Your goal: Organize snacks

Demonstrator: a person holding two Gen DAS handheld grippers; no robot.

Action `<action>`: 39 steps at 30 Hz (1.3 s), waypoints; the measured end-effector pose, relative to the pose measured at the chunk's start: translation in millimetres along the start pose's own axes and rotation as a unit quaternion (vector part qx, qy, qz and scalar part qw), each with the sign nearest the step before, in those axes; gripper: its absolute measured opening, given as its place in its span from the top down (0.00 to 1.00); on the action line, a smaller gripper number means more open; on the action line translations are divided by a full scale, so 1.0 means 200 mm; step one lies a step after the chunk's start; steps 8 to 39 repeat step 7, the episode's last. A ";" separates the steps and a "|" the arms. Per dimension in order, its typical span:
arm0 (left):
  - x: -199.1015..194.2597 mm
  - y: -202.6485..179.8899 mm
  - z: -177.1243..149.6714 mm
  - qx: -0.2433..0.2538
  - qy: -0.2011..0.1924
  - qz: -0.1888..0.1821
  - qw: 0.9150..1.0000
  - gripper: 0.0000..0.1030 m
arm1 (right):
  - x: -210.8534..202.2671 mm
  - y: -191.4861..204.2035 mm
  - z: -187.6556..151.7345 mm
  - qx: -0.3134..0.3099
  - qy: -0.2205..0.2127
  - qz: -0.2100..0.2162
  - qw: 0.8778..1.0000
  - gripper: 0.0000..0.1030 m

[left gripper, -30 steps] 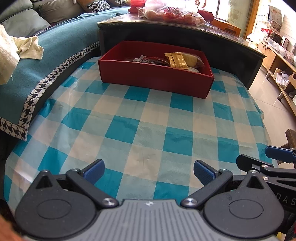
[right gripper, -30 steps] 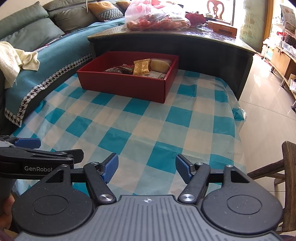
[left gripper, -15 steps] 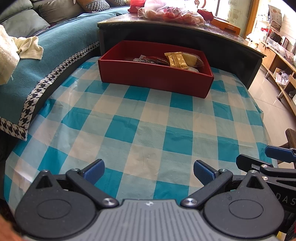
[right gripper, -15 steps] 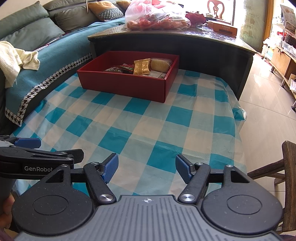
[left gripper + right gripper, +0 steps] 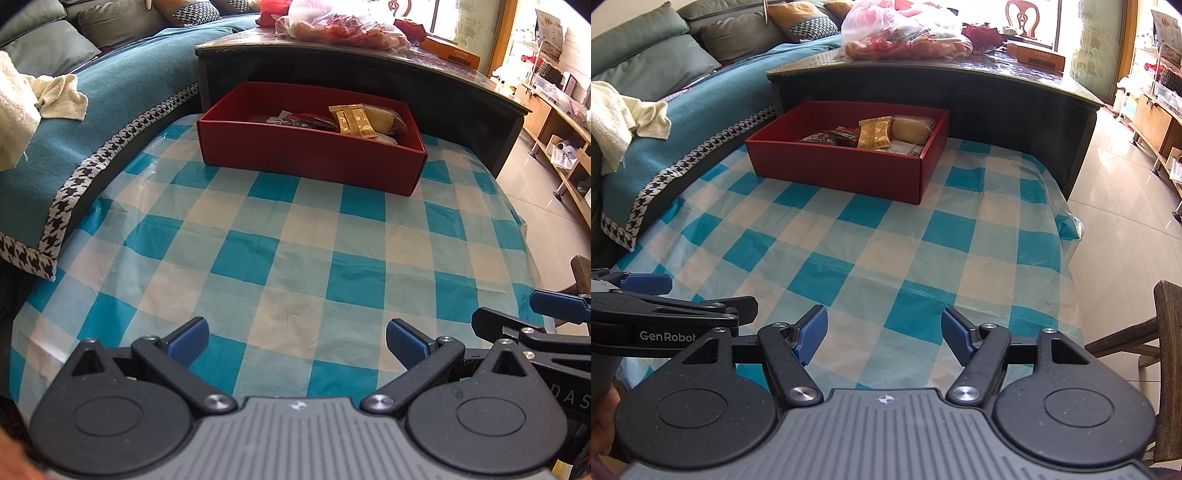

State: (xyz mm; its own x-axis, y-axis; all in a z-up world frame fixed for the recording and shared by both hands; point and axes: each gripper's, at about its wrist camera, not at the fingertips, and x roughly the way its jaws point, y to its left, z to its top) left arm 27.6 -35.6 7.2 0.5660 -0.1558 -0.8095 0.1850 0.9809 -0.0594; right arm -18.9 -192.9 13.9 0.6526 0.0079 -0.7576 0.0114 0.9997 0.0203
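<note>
Left wrist view: left gripper (image 5: 295, 341) hangs over the near edge of the checkered tablecloth (image 5: 295, 258), jaws spread, nothing between them.
Red box (image 5: 310, 155): far edge of the cloth, snack packets (image 5: 354, 120) piled in its right end.
Right wrist view: right gripper (image 5: 884, 334) also at the near edge, jaws apart and empty.
Box here: far-left part of the cloth, gold packet (image 5: 874, 133) leaning inside.

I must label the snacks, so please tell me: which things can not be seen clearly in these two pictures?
- Red box, left wrist view: its near wall hides the lower snacks.
- Gold packet, right wrist view: print too small to read.
- Plastic bag on the dark table: glare blurs its contents.
- Wooden chair: cut off by the right edge.
</note>
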 end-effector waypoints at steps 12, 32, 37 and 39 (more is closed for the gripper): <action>0.00 0.00 0.00 -0.006 0.002 0.000 1.000 0.00 | 0.00 0.00 0.00 0.000 0.000 0.001 1.000 0.27; 0.00 0.00 0.00 -0.006 0.002 0.000 1.000 0.00 | 0.00 0.00 0.00 0.000 0.000 0.001 1.000 0.27; 0.00 0.00 0.00 -0.006 0.002 0.000 1.000 0.00 | 0.00 0.00 0.00 0.000 0.000 0.001 1.000 0.27; 0.00 0.00 0.00 -0.006 0.002 0.000 1.000 0.00 | 0.00 0.00 0.00 0.000 0.000 0.001 1.000 0.27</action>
